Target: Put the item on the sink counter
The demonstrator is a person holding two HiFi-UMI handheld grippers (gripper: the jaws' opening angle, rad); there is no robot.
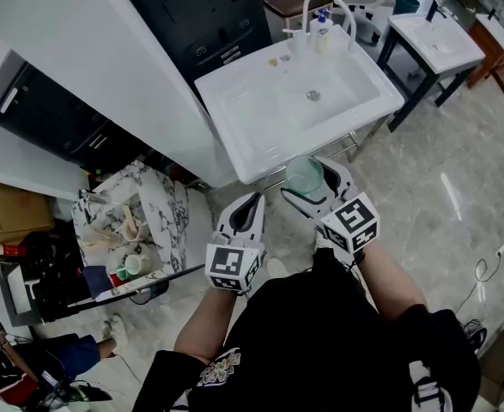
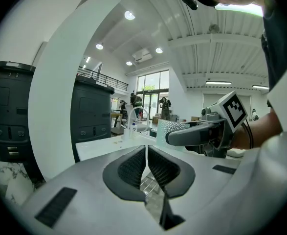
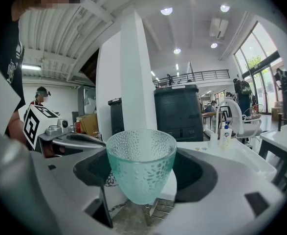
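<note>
Cup (image 3: 141,165) stood upright in the right claw's (image 1: 306,181) grasp just before the sink's (image 1: 215,114) near rim, seemingly held level for setting on its surface, while the left claw (image 2: 146,155) beside it was clenched, empty.

Showroom-type hall, mezz. railing (image 3: 202,74), lg windows (image 2: 153,84), freestanding sink (image 1: 227,101), tile floor (image 1: 458,196)

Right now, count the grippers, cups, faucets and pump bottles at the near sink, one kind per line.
Grippers: 2 (left gripper, jaws together, empty; right gripper, jaws on the glass cup)
Glass cup: 1
Faucet: 1
Pump bottle: 1
Total: 5
</note>
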